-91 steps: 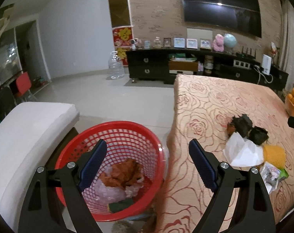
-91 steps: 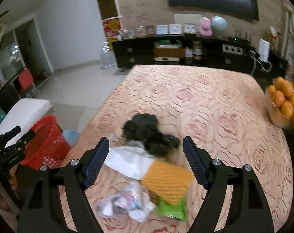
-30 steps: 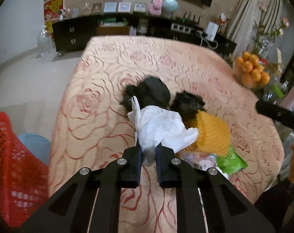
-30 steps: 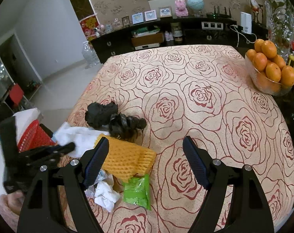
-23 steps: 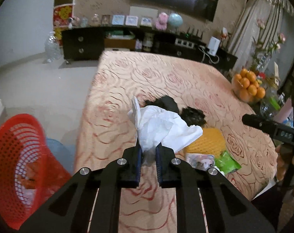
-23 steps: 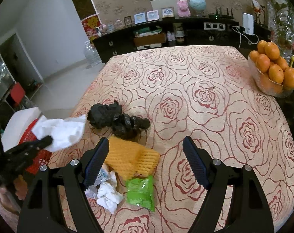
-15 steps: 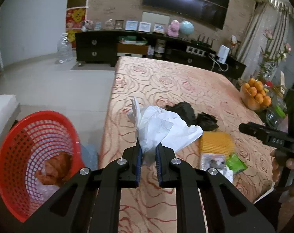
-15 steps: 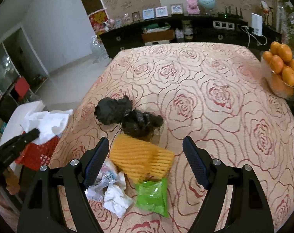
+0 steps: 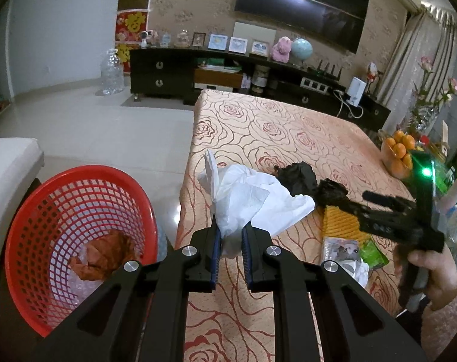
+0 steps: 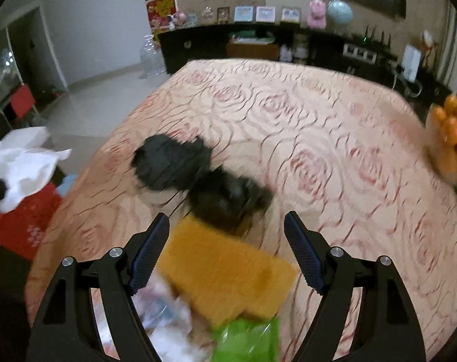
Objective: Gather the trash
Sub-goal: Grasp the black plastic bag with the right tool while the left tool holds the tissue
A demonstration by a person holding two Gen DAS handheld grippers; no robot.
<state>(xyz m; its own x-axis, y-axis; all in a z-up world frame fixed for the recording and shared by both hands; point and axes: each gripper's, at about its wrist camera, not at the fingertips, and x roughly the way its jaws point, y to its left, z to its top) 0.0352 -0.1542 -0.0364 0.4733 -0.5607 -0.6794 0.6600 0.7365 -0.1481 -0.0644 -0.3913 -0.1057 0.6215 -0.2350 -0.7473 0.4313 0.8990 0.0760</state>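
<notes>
Since a second ago the left gripper [image 9: 230, 235] has carried the white tissue [image 9: 252, 199] up off the pile and away toward the edge of the surface [image 9: 288, 132], so that the red basket [image 9: 74, 241] now fills the lower left of its view, where before only a sliver showed. Its jaws are pressed tight on the lower end of the tissue, and the rest of the sheet fans out above the fingertips, clear of the rose-patterned cloth. The basket stands on the floor just beside the surface, with a crumpled orange-brown wrapper [image 9: 103, 259] and some clear plastic lying in it. Meanwhile the right gripper [image 10: 227, 241] has dropped closer to the remaining trash; its jaws are wide and opening, nothing pressed between the pads, with the orange netted piece [image 10: 225, 274] seen in the gap between them. Just beyond that piece lie two black crumpled lumps [image 10: 198, 175], touching each other, and nearer the camera are a green wrapper [image 10: 246, 341] and a blurred whitish packet [image 10: 165, 316]. In the right wrist view the tissue hangs at the far left, above the basket. A bowl of oranges [image 9: 398, 154] sits at the far right of the surface, well apart from the trash. A person's hand [image 9: 433, 274] grips the handle of the right gripper in the left wrist view.
</notes>
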